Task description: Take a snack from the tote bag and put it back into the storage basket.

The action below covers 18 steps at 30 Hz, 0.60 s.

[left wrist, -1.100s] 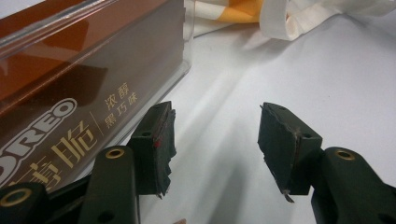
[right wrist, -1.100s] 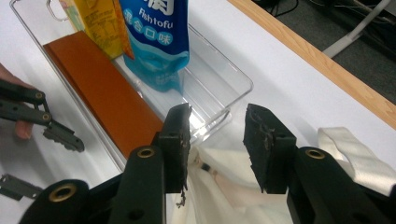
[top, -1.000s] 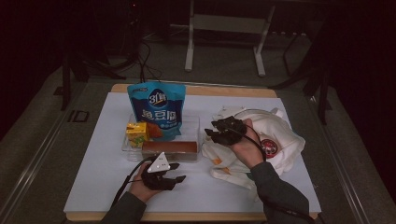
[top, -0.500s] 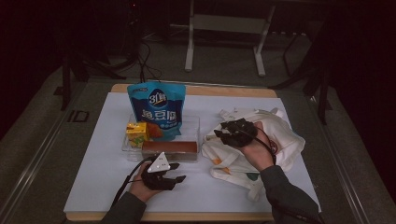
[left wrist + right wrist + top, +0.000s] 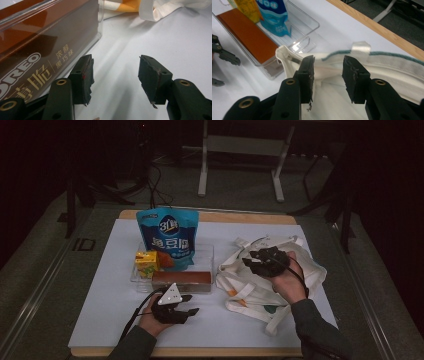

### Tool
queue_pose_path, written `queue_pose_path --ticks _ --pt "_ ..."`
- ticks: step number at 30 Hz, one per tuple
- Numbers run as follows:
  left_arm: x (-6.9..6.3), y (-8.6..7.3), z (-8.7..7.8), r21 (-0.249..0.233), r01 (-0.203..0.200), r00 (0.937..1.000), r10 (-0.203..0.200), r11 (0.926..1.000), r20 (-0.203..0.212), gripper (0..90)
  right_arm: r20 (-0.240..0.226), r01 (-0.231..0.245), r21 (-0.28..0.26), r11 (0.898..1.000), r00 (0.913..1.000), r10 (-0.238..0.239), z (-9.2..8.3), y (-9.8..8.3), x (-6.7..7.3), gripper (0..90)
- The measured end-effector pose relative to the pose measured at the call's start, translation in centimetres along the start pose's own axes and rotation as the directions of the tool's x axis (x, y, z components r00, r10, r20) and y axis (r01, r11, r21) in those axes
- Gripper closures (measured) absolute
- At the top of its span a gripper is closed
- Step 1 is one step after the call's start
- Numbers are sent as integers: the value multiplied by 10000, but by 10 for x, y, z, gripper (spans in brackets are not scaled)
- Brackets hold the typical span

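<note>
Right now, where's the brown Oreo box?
High view: the brown Oreo box lies along the near wall of the clear tray, just beyond the left gripper, left of the white tote bag.

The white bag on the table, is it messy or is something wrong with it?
A bit messy. The white bag lies crumpled and flat, its straps sprawled across the table. The right gripper hovers at its rim, jaws apart. The snacks in the clear tray look tidy.
</note>
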<state>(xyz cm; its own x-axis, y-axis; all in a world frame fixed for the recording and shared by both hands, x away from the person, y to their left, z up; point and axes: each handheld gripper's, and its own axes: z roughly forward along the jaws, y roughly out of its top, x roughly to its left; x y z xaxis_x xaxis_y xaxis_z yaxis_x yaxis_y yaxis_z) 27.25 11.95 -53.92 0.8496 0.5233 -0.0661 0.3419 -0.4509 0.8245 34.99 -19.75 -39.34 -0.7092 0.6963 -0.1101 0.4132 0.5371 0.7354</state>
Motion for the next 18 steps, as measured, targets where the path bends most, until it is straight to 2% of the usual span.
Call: queue_pose_path --ticks 18 --pt "0 0 0 21 -9 10000 9 10000 0 454 262 -461 352 9983 9986 452 -8 -25 -17 598"
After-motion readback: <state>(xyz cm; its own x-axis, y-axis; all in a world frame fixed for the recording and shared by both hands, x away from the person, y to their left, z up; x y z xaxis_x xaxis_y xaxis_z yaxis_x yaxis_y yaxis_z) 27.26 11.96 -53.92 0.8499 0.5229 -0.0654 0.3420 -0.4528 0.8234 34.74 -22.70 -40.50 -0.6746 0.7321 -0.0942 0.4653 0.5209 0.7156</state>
